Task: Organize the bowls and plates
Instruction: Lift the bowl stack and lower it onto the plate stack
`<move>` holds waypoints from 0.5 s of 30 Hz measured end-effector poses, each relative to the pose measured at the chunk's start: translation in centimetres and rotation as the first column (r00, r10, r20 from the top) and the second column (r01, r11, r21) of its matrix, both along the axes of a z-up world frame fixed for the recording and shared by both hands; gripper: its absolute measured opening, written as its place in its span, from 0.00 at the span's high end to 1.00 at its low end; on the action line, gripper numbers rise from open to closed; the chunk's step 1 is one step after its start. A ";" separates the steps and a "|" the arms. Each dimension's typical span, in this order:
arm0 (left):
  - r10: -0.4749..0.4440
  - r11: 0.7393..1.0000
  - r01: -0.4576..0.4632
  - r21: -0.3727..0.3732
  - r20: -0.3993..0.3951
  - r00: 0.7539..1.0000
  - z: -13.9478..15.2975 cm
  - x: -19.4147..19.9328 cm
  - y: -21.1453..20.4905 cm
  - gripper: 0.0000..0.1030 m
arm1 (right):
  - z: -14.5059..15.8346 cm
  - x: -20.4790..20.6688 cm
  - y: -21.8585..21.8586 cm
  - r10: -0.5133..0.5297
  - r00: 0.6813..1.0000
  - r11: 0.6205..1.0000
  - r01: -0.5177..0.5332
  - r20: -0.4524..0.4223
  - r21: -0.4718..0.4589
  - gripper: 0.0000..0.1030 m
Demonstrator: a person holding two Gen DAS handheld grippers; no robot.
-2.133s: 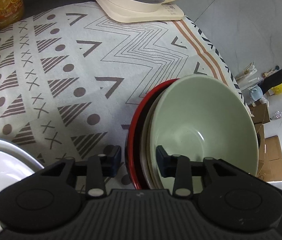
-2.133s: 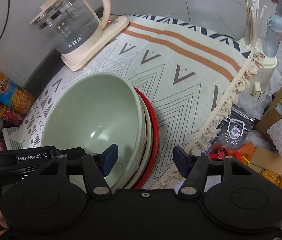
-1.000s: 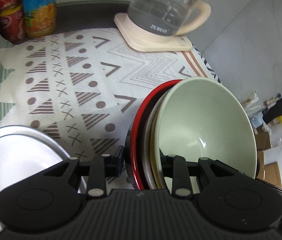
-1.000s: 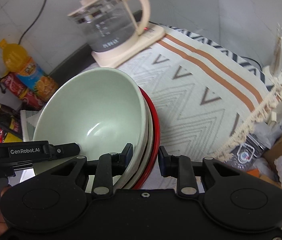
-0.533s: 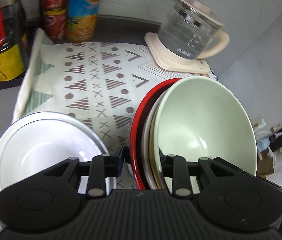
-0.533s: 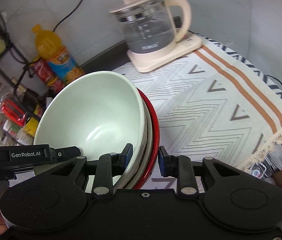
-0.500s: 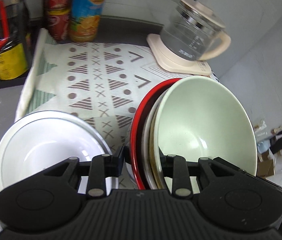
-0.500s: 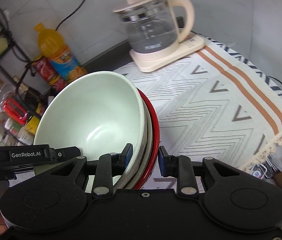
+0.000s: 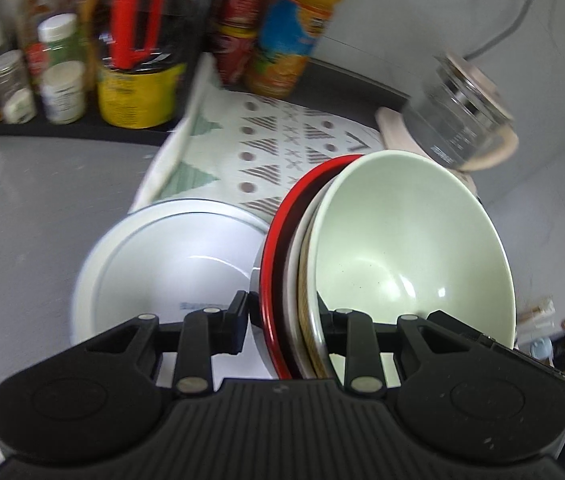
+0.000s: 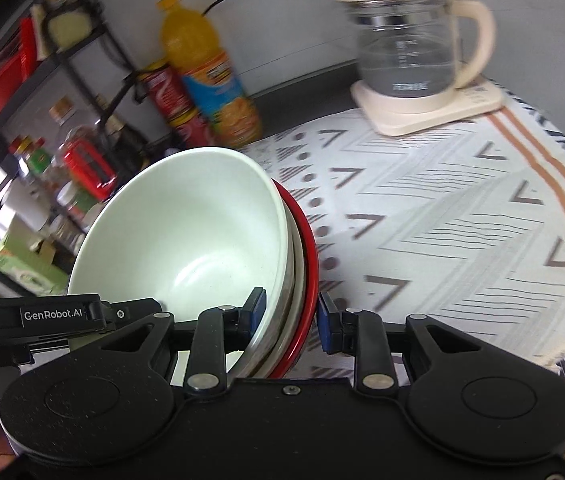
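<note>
A nested stack, a pale green bowl [image 9: 410, 248] seated in a red-rimmed plate [image 9: 278, 248], is clamped at opposite rims by the left gripper [image 9: 282, 320] and the right gripper [image 10: 290, 316], each narrowed onto the edges, seemingly so the load is shared; it is held above the patterned cloth [image 10: 462, 216], beside a white round plate [image 9: 162, 264], a likely resting spot

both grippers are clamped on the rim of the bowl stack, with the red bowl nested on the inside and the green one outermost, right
Not quite: the order is reversed. In both wrist views the pale green bowl sits innermost and the red bowl is outermost. The rest holds: the left gripper and the right gripper each clamp the rim of the stack.
</note>
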State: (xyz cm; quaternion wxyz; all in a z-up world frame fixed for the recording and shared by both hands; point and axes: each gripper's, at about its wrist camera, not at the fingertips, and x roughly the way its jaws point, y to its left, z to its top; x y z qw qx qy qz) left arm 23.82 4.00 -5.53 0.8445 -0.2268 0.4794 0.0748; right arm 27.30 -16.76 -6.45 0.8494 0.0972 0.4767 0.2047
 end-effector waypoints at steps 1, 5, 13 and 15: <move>0.015 1.000 -0.015 0.000 0.000 1.000 0.0 -0.3 0.4 0.73 | 0.0 0.0 0.5 0.015 1.000 1.000 -0.015 -0.001 0.000 0.74; 0.074 0.997 -0.074 0.001 -0.005 0.997 0.0 -1.7 2.2 0.73 | -0.1 0.1 2.6 0.072 0.997 0.997 -0.072 -0.007 -0.003 0.74; 0.147 0.989 -0.147 0.000 -0.028 0.989 -0.4 -3.1 5.0 0.73 | -0.5 -0.1 5.9 0.148 0.989 0.989 -0.148 -0.024 -0.005 0.74; 0.159 0.987 -0.159 0.001 -0.031 0.987 -0.5 -3.5 5.5 0.73 | -0.6 -0.1 6.5 0.161 0.987 0.987 -0.161 -0.026 -0.007 0.74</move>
